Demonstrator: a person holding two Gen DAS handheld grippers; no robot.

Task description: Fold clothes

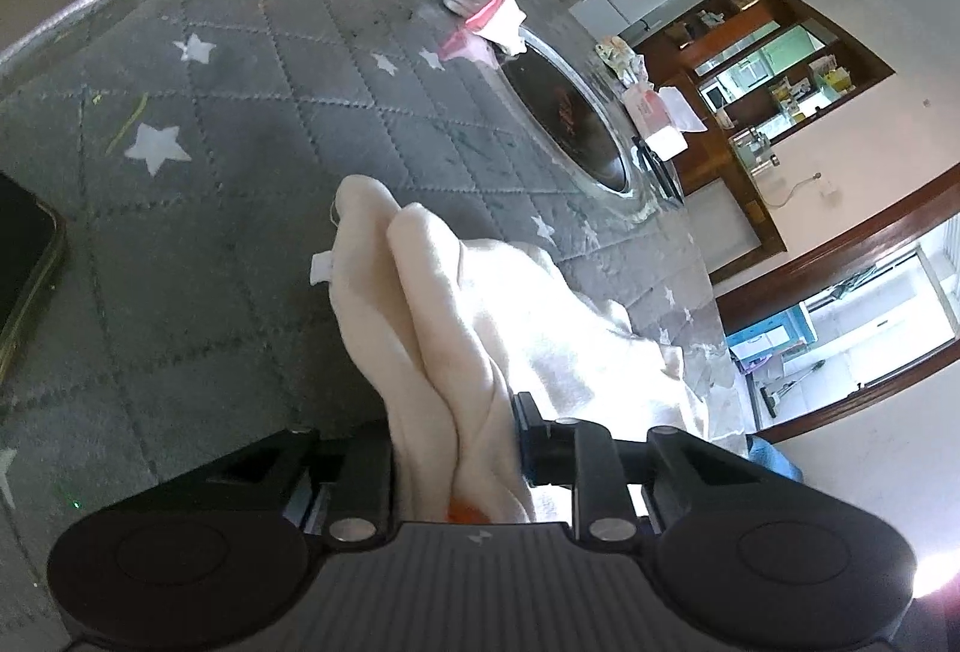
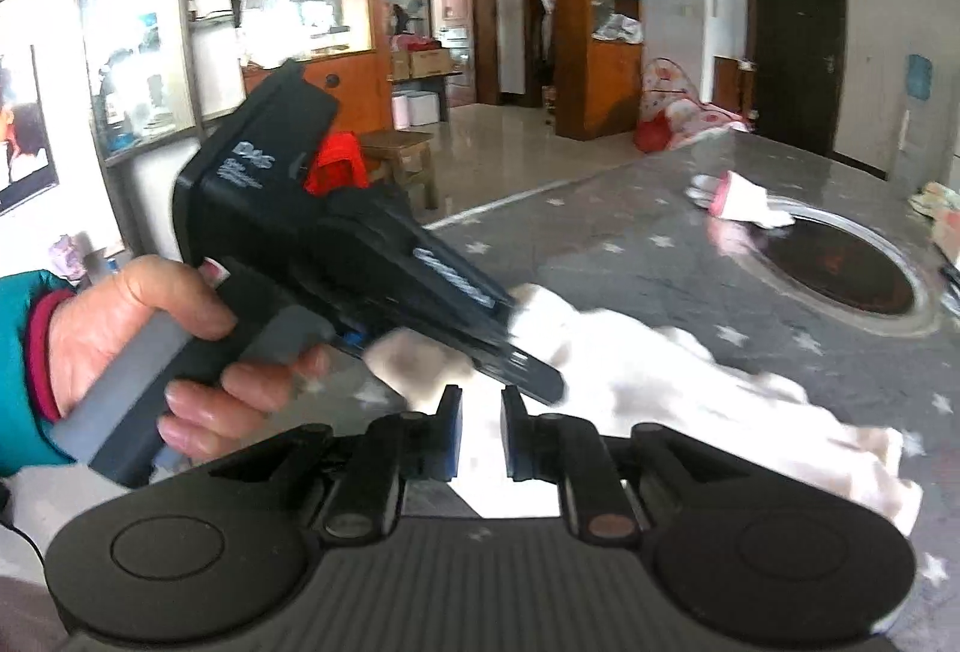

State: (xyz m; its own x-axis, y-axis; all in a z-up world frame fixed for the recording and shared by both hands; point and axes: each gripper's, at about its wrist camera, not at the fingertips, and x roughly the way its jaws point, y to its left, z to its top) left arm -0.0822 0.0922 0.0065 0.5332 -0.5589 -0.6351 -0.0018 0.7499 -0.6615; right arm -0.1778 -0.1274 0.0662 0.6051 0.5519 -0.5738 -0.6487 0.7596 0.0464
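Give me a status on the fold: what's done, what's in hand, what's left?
Done: nothing looks folded; the cream garment lies rumpled on the star-print table cover. In hand: the left claw is clamped on a bunched edge of it; the right claw is slightly open with nothing between its pads. Left: the fold itself, plus the small pink-and-white garment farther back.

One cream garment (image 1: pixel 456 328) bunched between the left fingers. One pink-and-white piece (image 1: pixel 486 13) far beyond them, by one round dark inset (image 1: pixel 564 118). One phone (image 1: pixel 24 256) off to their left.
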